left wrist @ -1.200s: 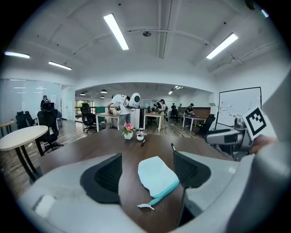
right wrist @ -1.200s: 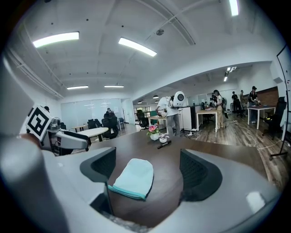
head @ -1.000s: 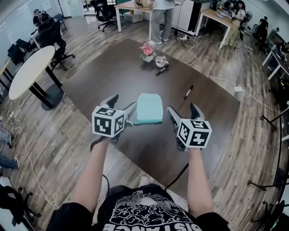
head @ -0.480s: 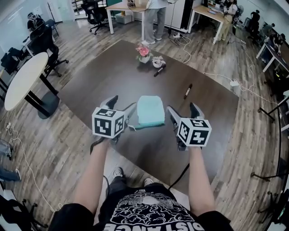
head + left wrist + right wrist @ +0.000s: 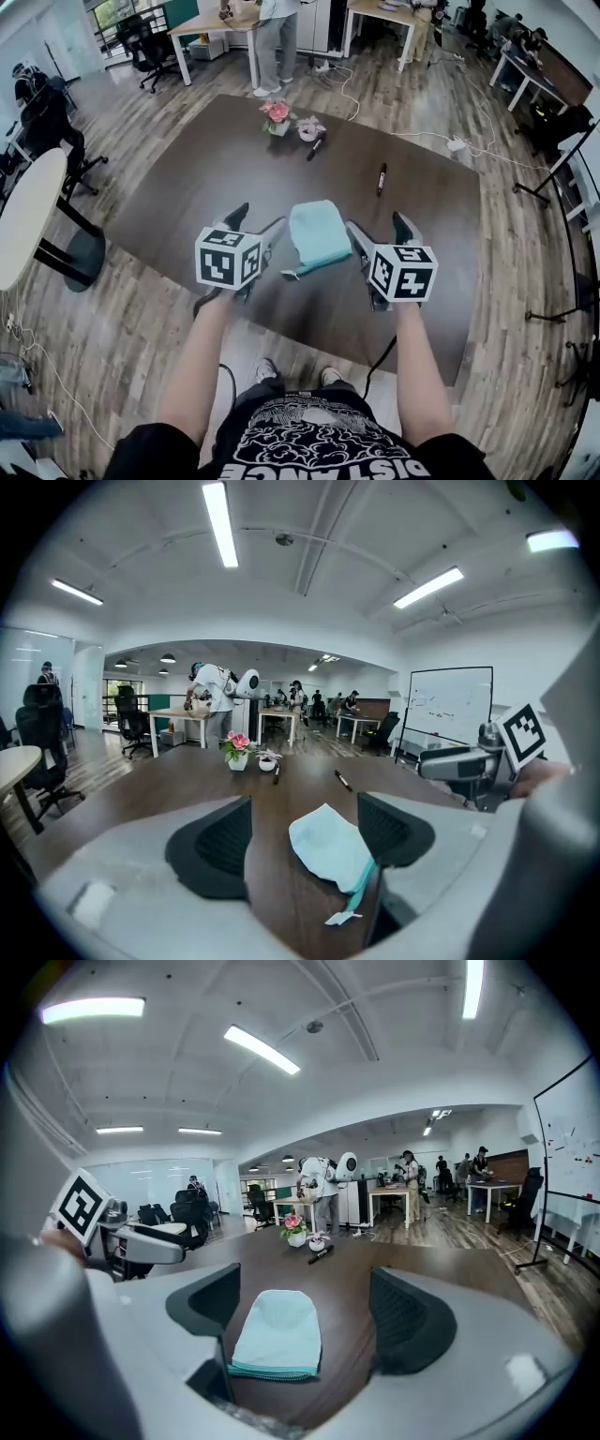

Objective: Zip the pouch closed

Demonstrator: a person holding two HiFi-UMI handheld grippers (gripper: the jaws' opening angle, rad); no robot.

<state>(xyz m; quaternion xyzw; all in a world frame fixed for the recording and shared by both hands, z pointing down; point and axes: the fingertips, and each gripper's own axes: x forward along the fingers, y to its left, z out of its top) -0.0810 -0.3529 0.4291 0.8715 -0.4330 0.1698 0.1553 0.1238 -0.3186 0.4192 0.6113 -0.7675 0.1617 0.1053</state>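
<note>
A pale mint pouch (image 5: 319, 234) with a teal zipper edge lies flat on the dark brown table (image 5: 187, 187), between my two grippers. Its white pull tab (image 5: 290, 275) sticks out at the near left corner. My left gripper (image 5: 255, 225) stands open just left of the pouch, whose zipper edge (image 5: 361, 881) lies by the right jaw in the left gripper view. My right gripper (image 5: 380, 230) is open to the pouch's right. In the right gripper view the pouch (image 5: 278, 1331) lies between the jaws, nearer the left one. Neither gripper holds anything.
At the table's far side stand a small pot of pink flowers (image 5: 277, 116), a white cup (image 5: 307, 130) and a black marker (image 5: 314, 147). Another marker (image 5: 382, 178) lies at the right. A round white table (image 5: 23, 220) stands left; people and desks are behind.
The head view has shifted, so the table sits further left and up in frame. The pouch now lies turned slightly, with its pull tab showing near my left gripper. Both grippers stay open.
</note>
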